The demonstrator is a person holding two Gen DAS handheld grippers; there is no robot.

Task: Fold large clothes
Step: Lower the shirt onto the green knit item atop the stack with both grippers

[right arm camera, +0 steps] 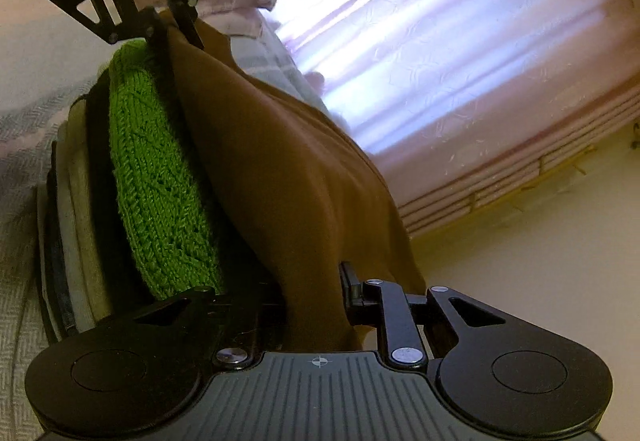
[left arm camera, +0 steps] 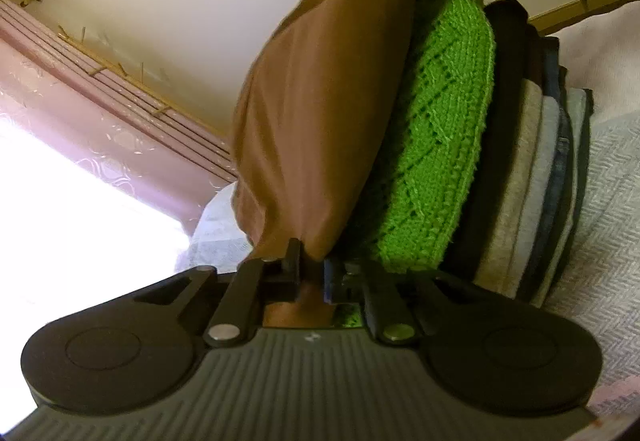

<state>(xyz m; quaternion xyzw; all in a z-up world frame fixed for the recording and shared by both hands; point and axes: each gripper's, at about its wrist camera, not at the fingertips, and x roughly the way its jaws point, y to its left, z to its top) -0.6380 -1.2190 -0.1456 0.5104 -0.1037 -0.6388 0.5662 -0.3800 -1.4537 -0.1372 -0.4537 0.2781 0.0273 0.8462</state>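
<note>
The left claw [left arm camera: 312, 273] was clenched on one end of a folded brown smooth-fabric garment [left arm camera: 320, 113], the cloth pinched between its black fingers [left arm camera: 294, 261]. The right claw [right arm camera: 316, 301] gripped the opposite end of the same brown garment in the same way, its jaws closed on the fabric. In each wrist view the other claw showed at the top of the frame, holding the far end, so the garment hung stretched between the two.

The brown garment lay against the top of a stack of folded clothes [left arm camera: 532, 177]. Touching it directly was a bright green open-knit sweater [left arm camera: 440, 145], and beneath that were a dark layer, beige and pale grey layers, and what looked like blue denim. The stack rested on a bed with a pale grey herringbone-weave cover [left arm camera: 608, 233]. Beyond it hung a pink patterned curtain [right arm camera: 460, 73], brightly backlit, against a cream wall [left arm camera: 180, 1].
</note>
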